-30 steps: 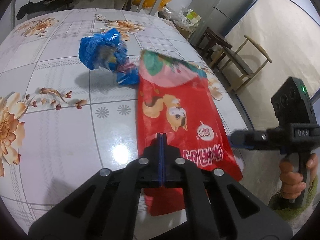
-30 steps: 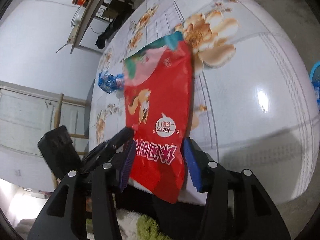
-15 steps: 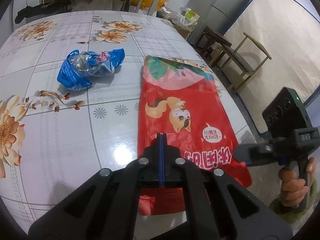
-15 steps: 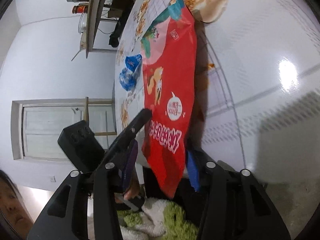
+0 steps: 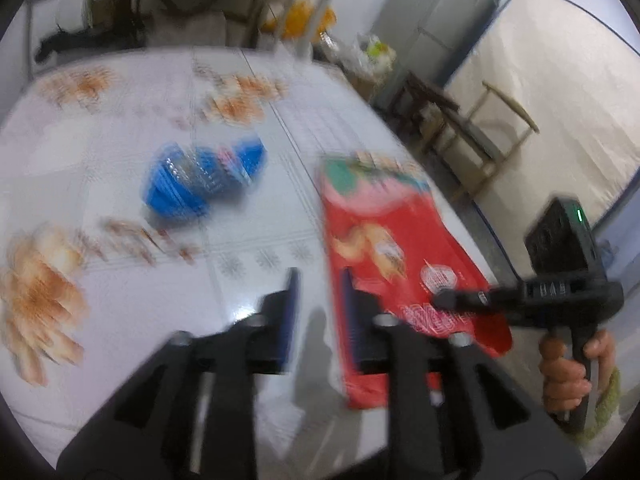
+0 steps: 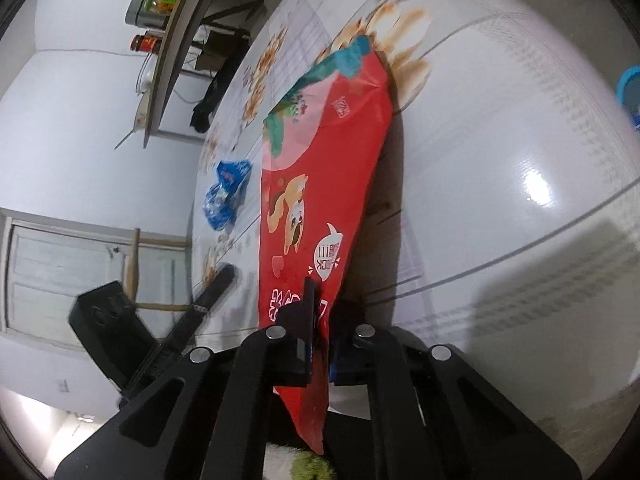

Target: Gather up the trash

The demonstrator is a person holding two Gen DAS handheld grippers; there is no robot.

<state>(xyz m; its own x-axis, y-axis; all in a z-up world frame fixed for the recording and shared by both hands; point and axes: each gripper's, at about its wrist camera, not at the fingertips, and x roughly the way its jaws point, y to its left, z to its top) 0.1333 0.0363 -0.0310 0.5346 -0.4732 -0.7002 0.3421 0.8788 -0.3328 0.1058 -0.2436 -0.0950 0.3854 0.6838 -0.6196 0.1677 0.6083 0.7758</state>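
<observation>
A red snack bag [image 5: 396, 264] with a cartoon dog lies lengthwise near the right edge of the flowered table [image 5: 120, 300]. My right gripper [image 6: 320, 320] is shut on the bag's [image 6: 320, 184] near end, which hangs past the table edge. My left gripper [image 5: 318, 304] has its jaws opening, with only bare tabletop between them; the bag lies just to its right, touching no pad. A crumpled blue wrapper [image 5: 200, 180] rests further back on the table, also seen as the blue wrapper [image 6: 226, 194] in the right wrist view.
The left wrist view is blurred by motion. A person's hand [image 5: 568, 368] grips the right tool's handle beyond the table edge. Wooden chairs [image 5: 476, 132], a grey fridge [image 5: 436, 20] and a leaning mattress [image 5: 560, 100] stand past the table. A blue bin [image 6: 630, 96] shows at the right.
My left gripper let go of the red bag and lifted off to its left, jaws parting. My right gripper closed on the bag's near end.
</observation>
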